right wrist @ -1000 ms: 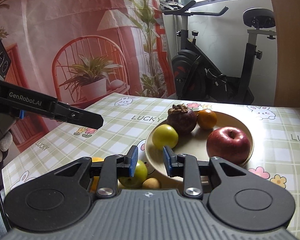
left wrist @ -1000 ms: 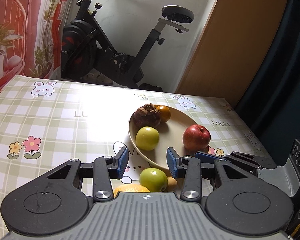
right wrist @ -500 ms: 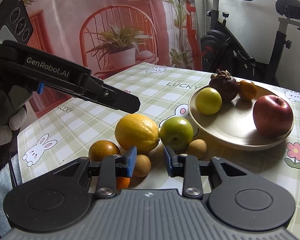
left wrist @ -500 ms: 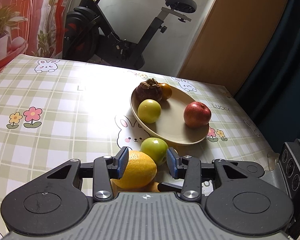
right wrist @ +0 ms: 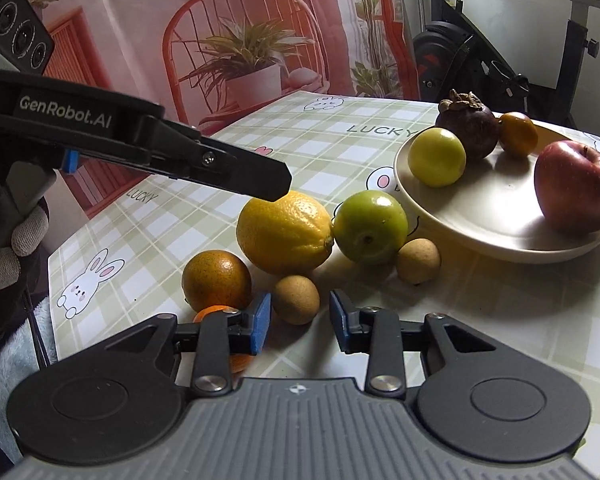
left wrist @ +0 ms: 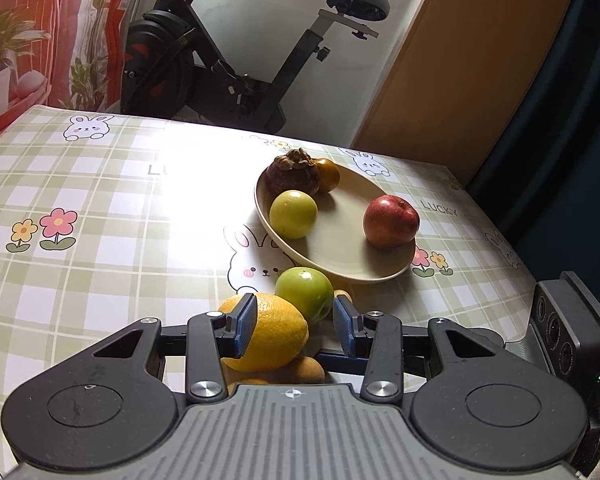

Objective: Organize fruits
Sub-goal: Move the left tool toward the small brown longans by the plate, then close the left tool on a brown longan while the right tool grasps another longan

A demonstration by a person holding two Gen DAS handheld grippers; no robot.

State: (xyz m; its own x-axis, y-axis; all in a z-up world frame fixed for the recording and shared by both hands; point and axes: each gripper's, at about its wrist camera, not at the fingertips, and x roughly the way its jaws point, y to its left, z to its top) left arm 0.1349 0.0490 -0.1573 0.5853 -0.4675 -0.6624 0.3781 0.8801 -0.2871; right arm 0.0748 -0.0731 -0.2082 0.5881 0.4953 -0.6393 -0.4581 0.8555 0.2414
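**Left gripper lined up on a lemon, fruit waiting beside the plate**

The left gripper [left wrist: 294, 322] hovers with jaws apart over a large yellow lemon [right wrist: 284, 232] lying on the checked tablecloth [left wrist: 100, 208]. The right gripper [right wrist: 296, 322] is also released, holding nothing, near a small brown fruit [right wrist: 296, 299].

The step appears to be picking up loose fruit for the beige plate [left wrist: 340, 240], which already holds a red apple [left wrist: 391, 221], a yellow-green fruit [left wrist: 293, 214], a dark purple fruit [left wrist: 292, 176] and a small orange [left wrist: 327, 174].

Next, the left jaws likely need to lower around the lemon and close. A green apple [right wrist: 370, 226] touches the lemon and may get nudged; a mandarin [right wrist: 216, 280] and another brown fruit [right wrist: 418, 260] crowd nearby.
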